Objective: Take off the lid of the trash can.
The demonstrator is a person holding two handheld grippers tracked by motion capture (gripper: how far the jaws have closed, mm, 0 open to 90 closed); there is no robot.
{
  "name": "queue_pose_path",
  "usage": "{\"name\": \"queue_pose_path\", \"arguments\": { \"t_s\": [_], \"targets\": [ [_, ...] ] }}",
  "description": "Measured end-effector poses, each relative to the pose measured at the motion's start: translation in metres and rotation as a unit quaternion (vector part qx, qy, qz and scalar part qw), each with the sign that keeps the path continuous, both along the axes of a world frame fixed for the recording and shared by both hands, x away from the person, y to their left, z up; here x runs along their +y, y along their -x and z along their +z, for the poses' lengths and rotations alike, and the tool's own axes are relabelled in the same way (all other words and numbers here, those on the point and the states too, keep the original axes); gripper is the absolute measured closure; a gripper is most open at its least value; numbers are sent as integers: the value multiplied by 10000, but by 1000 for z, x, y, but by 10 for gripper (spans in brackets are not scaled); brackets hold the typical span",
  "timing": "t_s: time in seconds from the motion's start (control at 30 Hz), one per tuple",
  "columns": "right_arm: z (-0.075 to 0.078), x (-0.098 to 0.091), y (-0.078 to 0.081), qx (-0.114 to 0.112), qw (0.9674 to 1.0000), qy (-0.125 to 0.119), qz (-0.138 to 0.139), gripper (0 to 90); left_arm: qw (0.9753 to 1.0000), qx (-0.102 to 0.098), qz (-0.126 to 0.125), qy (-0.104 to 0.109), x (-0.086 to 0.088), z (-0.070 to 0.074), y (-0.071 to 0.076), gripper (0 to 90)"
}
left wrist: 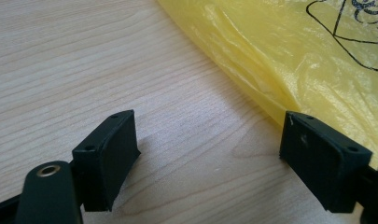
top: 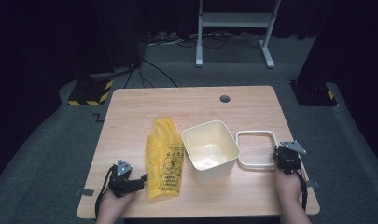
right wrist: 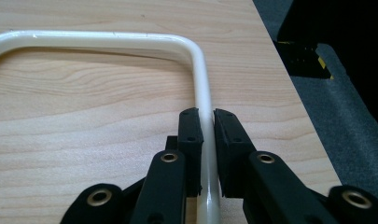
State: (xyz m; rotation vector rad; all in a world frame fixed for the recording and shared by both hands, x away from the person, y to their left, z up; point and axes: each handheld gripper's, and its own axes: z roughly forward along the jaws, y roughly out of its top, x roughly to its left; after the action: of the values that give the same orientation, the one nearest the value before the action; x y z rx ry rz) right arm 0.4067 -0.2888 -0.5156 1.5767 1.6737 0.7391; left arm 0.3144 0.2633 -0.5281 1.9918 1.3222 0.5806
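Table [top: 130, 107] of pale wood fills the middle of the high view, with a crumpled yellow plastic bag printed with a black biohazard sign [top: 164, 157] lying left of centre, a cream square plastic bin [top: 210, 150] standing upright just beside it, and a cream rectangular frame ring of thin plastic [top: 256, 149] lying flat to the bin's right. The left gripper [top: 141, 179] rests low on the wood at the bag's near left edge, held in the person's left hand [top: 113, 201]. The right gripper [top: 281, 156] sits at the near right side of the ring, held in the right hand [top: 289, 186].

From the left gripper view, the left gripper [left wrist: 210, 144] has its jaws spread wide over bare wood; the right-hand one lies against the edge of the yellow bag [left wrist: 289, 56], and nothing is gripped between them.

From the right gripper view, the right gripper [right wrist: 208, 126] has its jaws drawn close together, pinching one straight side of the cream ring [right wrist: 201, 88] just below its rounded corner. The ring lies on the table [right wrist: 84, 140] close to the table's right edge.
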Motion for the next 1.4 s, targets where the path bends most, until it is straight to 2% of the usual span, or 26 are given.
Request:
{"name": "queue_pose_path", "arguments": {
  "t_s": [0.3, 0.4, 0.57, 0.7, 0.77, 0.87, 0.93, 1.13, 1.2, 1.27, 1.3, 1.33, 1.4],
  "targets": [
    [-6, -3, -2, 211, 9998, -47, -14, 811, 10000, 0, 0, 0, 0, 0, 0, 192],
    [-6, -2, -2, 180, 9998, 4, 0, 807, 10000, -1, 2, 2, 0, 0, 0, 192],
    [-1, -3, 1, 118, 9999, 23, 100, 697, 10000, 1, 1, 1, 0, 0, 0, 192],
    [10, 1, 13, 21, 9994, -126, 328, 579, 10000, 5, -9, 27, 0, 0, 0, 192],
    [14, 6, 21, -66, 9988, -124, 462, 505, 10000, 14, -9, 91, 2, 0, 0, 193],
    [16, 15, 34, -153, 9975, -129, 684, 437, 9998, 44, 1, 184, 4, 1, -1, 212],
    [16, 22, 44, -161, 9972, -122, 726, 405, 9998, 56, 66, 190, 5, 1, -1, 202],
    [15, 32, 61, -303, 9949, -121, 954, 392, 9994, 12, 197, 294, 11, 3, 2, 147],
    [11, 32, 67, -357, 9940, -302, 985, 392, 9983, -49, 264, 520, 15, 4, 3, 142],
    [7, 33, 71, -361, 9930, -199, 1107, 389, 9974, -58, 250, 667, 17, 5, 4, 149],
    [4, 34, 73, -352, 9919, -28, 1218, 390, 9975, -58, 223, 670, 17, 5, 4, 149],
    [2, 34, 74, -293, 9915, 37, 1267, 389, 9977, -71, 199, 637, 17, 5, 5, 149],
    [-2, 33, 74, -215, 9911, -94, 1310, 384, 9979, -80, 169, 625, 16, 5, 5, 150]
  ]
}}
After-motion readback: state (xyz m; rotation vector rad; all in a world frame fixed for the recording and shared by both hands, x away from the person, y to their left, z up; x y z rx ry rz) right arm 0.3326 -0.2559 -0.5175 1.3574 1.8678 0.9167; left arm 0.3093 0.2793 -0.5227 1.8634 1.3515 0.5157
